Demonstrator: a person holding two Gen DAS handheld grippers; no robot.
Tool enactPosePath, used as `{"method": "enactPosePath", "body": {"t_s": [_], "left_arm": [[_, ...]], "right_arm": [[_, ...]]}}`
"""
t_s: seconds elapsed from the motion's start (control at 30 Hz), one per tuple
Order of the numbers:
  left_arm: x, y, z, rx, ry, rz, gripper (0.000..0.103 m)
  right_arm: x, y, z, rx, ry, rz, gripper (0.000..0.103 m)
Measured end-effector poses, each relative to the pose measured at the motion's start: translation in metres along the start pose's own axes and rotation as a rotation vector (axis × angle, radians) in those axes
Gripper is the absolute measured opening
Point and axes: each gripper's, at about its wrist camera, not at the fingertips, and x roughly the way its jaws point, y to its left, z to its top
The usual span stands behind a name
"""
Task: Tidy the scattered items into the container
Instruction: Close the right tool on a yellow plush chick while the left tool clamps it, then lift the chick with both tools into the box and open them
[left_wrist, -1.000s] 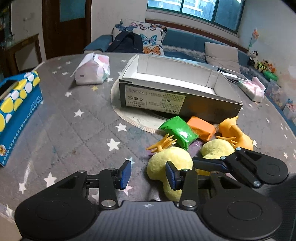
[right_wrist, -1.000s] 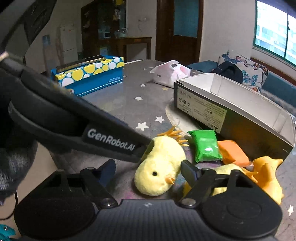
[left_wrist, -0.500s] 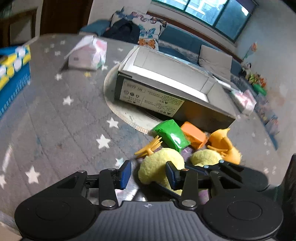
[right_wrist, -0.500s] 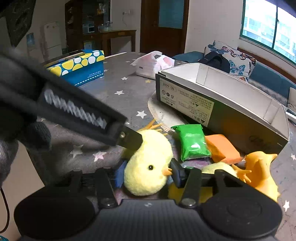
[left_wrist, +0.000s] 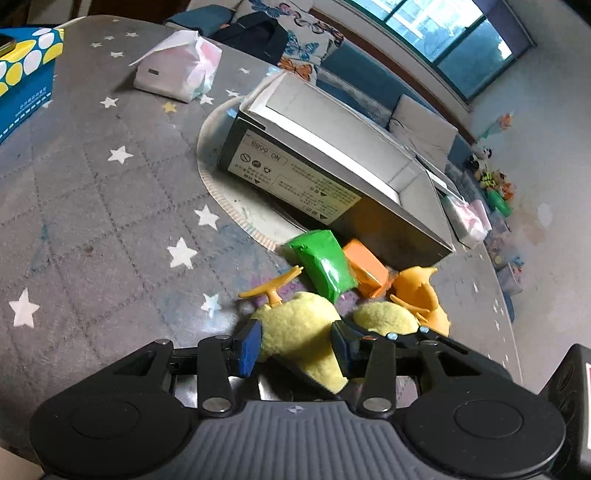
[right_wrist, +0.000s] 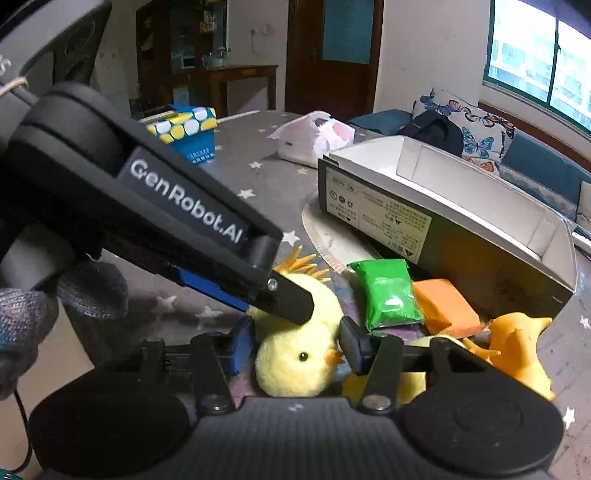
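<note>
A yellow plush chick lies on the grey starred tablecloth in front of the open cardboard box. My right gripper is shut on the chick's head, its pads pressing both sides while the jaws ease slightly wider. My left gripper straddles the chick's body with its jaws opening, and the left pad stands just off the plush. One left finger lies across the chick's back. A green packet, an orange block, an orange rubber chick and a second yellow plush lie beside it.
The box stands on a round mat. A white tissue pack and a blue and yellow carton sit further left. A pink pack lies beyond the box. A sofa with cushions runs behind the table. A gloved hand holds the left gripper.
The right gripper has shut on the chick's head. The left gripper has rolled, moved in over the chick's body, and its jaws now stand wider.
</note>
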Motion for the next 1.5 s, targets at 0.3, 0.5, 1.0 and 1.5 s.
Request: {"method": "enactPosePath", "body": {"t_s": [0.3,0.5,1.0,1.5], "left_arm": [[0.003,-0.005,-0.002,0.022,-0.015,0.031,0.05],[-0.007,-0.015,0.003,0.003,-0.041,0.037,0.048],[-0.012,-0.114,0.079,0.198,-0.217,0.016,0.048],[0.124,-0.138,0.161,0.189,-0.049,0.003,0.047]], "right_arm": [[0.006,0.001,0.001,-0.001,0.017,-0.011,0.048],[-0.006,-0.001,0.001,0.046,-0.026,-0.014,0.046],[-0.055,-0.071,0.06,0.136,-0.232,-0.123,0.045],[0.009,-0.19,0.077,0.276,-0.119,-0.18,0.045]]}}
